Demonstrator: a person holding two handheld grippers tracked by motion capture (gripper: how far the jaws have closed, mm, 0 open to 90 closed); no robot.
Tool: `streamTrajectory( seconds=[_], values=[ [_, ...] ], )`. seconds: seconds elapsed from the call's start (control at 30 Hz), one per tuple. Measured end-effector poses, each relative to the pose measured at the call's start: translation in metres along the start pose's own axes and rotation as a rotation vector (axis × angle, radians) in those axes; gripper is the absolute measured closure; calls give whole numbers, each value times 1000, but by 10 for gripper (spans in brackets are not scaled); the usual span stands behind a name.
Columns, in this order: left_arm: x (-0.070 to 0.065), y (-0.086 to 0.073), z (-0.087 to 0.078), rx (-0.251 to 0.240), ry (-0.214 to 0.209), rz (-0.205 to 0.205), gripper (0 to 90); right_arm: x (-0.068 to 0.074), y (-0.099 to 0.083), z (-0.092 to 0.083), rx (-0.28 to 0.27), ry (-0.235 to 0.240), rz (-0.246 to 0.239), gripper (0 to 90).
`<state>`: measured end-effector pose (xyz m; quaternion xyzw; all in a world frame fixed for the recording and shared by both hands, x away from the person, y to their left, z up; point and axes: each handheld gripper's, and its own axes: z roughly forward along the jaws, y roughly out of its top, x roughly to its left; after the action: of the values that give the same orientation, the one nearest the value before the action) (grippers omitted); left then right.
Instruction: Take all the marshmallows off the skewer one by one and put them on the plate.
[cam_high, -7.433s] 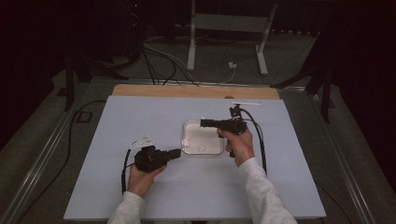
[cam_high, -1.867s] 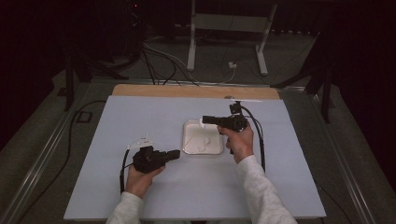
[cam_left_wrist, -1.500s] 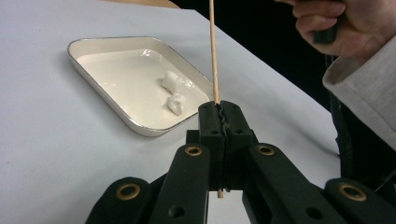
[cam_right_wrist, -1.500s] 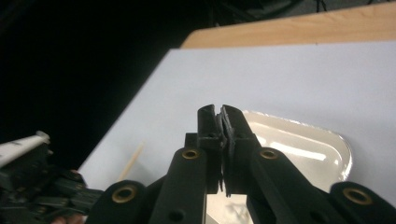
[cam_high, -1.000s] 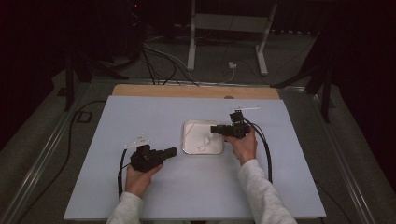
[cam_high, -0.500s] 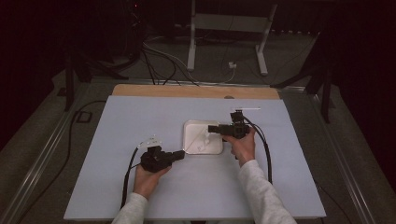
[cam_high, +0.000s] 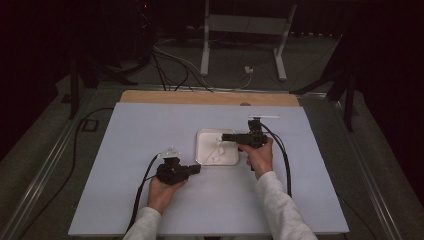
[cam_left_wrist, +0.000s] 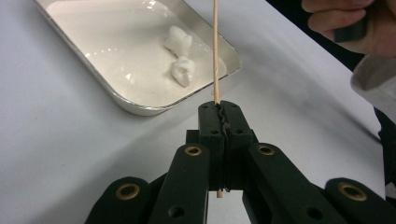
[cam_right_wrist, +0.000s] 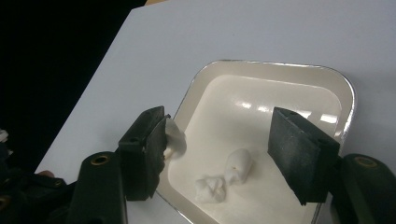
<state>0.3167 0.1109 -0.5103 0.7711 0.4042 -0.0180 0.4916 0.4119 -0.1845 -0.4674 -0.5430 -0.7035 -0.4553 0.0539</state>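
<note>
On the desk (cam_high: 125, 150) a white tray (cam_high: 202, 150) lies near the middle, with small white lumps (cam_high: 216, 155) inside it. The right gripper (cam_high: 227, 137) reaches over the tray's right edge. The left gripper (cam_high: 196, 169) sits just below the tray's near left corner, pointing right.

The bench (cam_high: 125, 150) is seen to be covered by a pale, lavender-white sheet (cam_high: 310, 165), with a strip of bare wood (cam_high: 165, 97) left exposed along its far edge. A shallow white tray (cam_high: 206, 137) with rounded corners and a metallic rim is set directly on the sheet, a little right of centre. Two small white lumps (cam_left_wrist: 180, 56) are held in the tray, lying close together near one of its corners. The bench is surrounded by a dark floor (cam_high: 45, 145).
</note>
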Motion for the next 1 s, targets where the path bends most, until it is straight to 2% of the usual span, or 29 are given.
streamTrajectory(
  seconds=[0.07,0.17,0.37,0.53,0.7,0.93,1.0],
  values=[
    [3,0,1,8,9,-15,900,0,0,-1,-4,6,3,361],
    [3,0,2,10,0,-13,900,1,0,-5,-6,1,-3,357],
    [3,5,-2,-16,-12,-12,900,-2,0,-10,-11,-32,-2,346],
    [3,8,-4,-34,-10,-17,900,-4,-2,-11,-24,-30,-3,338],
    [10,14,-2,-64,37,-46,900,-3,-4,-11,-25,-31,-12,330],
    [14,26,11,-101,90,-78,900,1,-6,-13,-33,-35,-44,315],
    [13,27,16,-115,117,-94,900,4,-7,-15,-39,-41,-60,310]
  ],
)
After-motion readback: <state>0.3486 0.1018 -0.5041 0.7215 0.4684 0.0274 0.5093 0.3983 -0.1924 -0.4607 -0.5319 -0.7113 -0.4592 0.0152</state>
